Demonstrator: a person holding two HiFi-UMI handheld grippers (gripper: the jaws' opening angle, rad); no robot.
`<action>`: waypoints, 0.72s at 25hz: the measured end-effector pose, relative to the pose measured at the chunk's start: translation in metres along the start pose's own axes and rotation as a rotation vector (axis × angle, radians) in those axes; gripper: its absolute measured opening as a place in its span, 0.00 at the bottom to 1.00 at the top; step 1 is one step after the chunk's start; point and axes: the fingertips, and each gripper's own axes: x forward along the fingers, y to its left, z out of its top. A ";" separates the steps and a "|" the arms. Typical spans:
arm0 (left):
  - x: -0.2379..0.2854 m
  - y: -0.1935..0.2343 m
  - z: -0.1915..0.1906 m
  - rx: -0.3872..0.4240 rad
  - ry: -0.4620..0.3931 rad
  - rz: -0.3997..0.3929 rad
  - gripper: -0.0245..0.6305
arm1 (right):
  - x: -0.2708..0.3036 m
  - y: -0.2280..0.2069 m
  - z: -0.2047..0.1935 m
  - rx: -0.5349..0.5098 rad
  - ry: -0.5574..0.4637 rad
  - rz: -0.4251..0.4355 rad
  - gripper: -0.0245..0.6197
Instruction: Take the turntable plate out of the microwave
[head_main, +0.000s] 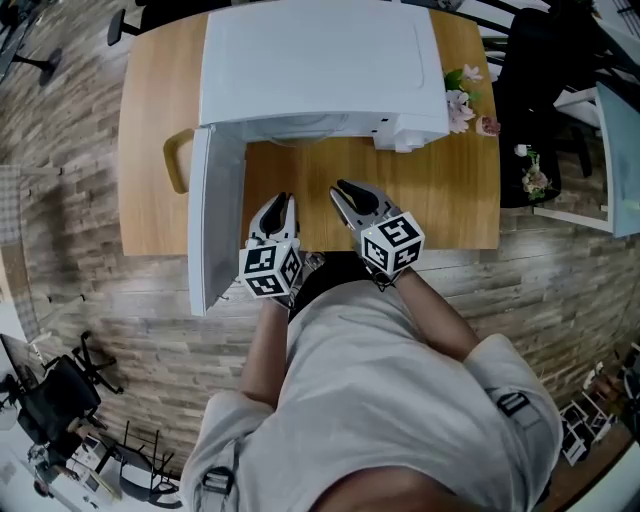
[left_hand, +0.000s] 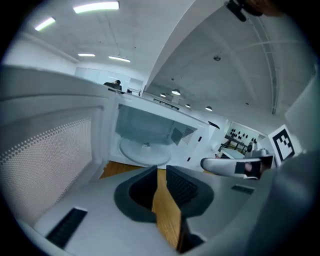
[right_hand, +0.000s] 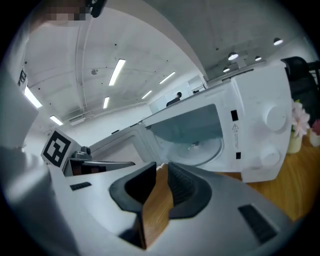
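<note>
Both tools are narrowly parted and empty: the left hand-held gripper (head_main: 283, 200) and the right hand-held gripper (head_main: 340, 188) each show only a thin slot between the pads, with bare wood of the counter (head_main: 455, 205) visible through it. They hang side by side just in front of the microwave (head_main: 320, 60), pointing into its open cavity. The door (head_main: 215, 225) stands swung out at the microwave's left, close beside the left tool. The turntable plate (left_hand: 145, 150) lies flat on the cavity floor, inside the microwave and untouched.

The likeliest trouble is the grip itself. The slots look too tight to take the plate's rim, so pushing in as they are would shove the plate back or knock it off its hub. The plate looks smooth and probably slippery, so an uneven lift from the two sides could tip it against the microwave's front lip. The left tool may also clip the door
</note>
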 end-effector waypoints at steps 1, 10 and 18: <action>0.007 0.005 -0.003 -0.019 0.014 0.005 0.14 | 0.008 -0.005 -0.002 0.025 0.011 0.009 0.16; 0.067 0.040 -0.026 -0.318 0.068 -0.006 0.14 | 0.061 -0.047 -0.029 0.204 0.108 0.033 0.17; 0.104 0.054 -0.033 -0.466 0.077 -0.010 0.14 | 0.097 -0.067 -0.045 0.388 0.119 -0.017 0.18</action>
